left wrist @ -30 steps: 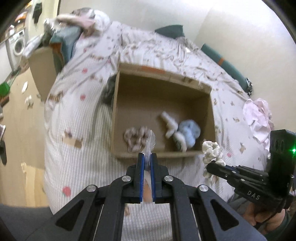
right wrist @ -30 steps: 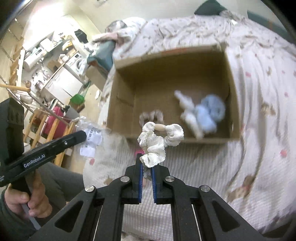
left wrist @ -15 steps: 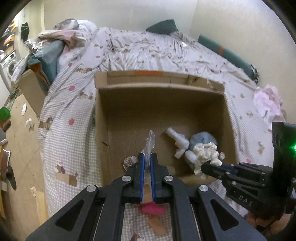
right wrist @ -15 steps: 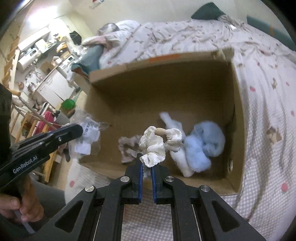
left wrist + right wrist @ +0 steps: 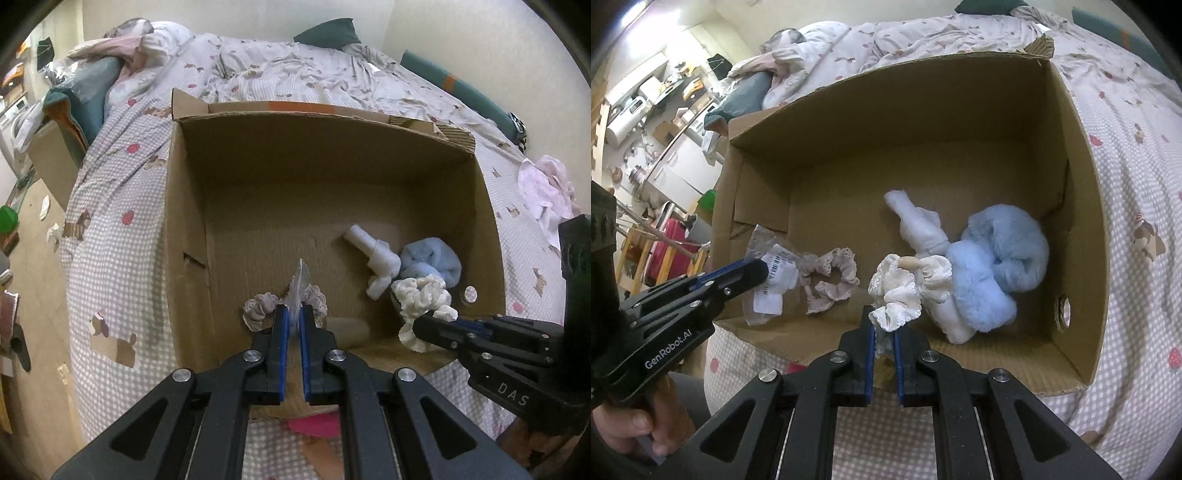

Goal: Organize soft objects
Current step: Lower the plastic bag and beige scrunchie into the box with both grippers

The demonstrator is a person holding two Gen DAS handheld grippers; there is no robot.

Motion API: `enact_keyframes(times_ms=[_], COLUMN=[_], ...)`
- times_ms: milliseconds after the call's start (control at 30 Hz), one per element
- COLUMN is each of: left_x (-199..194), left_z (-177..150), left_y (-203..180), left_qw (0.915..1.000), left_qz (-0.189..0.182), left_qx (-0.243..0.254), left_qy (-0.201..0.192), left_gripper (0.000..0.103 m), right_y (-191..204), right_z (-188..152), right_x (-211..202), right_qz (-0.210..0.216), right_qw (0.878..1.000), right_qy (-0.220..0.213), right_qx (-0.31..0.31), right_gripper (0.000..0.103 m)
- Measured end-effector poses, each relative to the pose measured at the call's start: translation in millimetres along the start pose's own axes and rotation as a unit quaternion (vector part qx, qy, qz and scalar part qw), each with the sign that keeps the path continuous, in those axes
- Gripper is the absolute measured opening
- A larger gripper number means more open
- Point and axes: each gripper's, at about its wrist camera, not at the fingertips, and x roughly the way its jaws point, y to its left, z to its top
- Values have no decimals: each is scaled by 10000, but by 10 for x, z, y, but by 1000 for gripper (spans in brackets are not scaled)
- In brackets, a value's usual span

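Tools, two: left tool [image 5: 291, 314] pinches one clear packet [image 5: 768, 275], right tool [image 5: 884, 325] one white scrunchie [image 5: 901, 288], over one box [image 5: 1082, 236].

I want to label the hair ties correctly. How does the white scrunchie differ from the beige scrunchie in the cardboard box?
The white scrunchie is cream white with a tan bead; the beige scrunchie is greyish beige with an eyelet lace edge. The white scrunchie is gripped in the right claw above the cardboard box; the beige scrunchie lies free on the box floor. Both are ruffled fabric hair ties.
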Motion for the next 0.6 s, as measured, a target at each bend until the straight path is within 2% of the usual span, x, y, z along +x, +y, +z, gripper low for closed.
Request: enact_keyframes(times_ms=[267,467,600], left_x=[-10,-21,-89], left_z=[-9,-4,5], left_y=[-51,-30,-51], left_qw=[10000,10000,9999], left_qz=[83,-13,7], left_qx=[43,-47,39], left_qy=[-27,0,-140], left_gripper=[6,7,12], right_y=[-41,-42,-44], right_z=[-26,-26,-24], right_x=[-17,-48,-98], right_qz=[70,105,44], right_qw=[10000,9999,9998], right_qy=[-16,-69,-173], right_qx=[63,35,-22], right_gripper=[10,11,11])
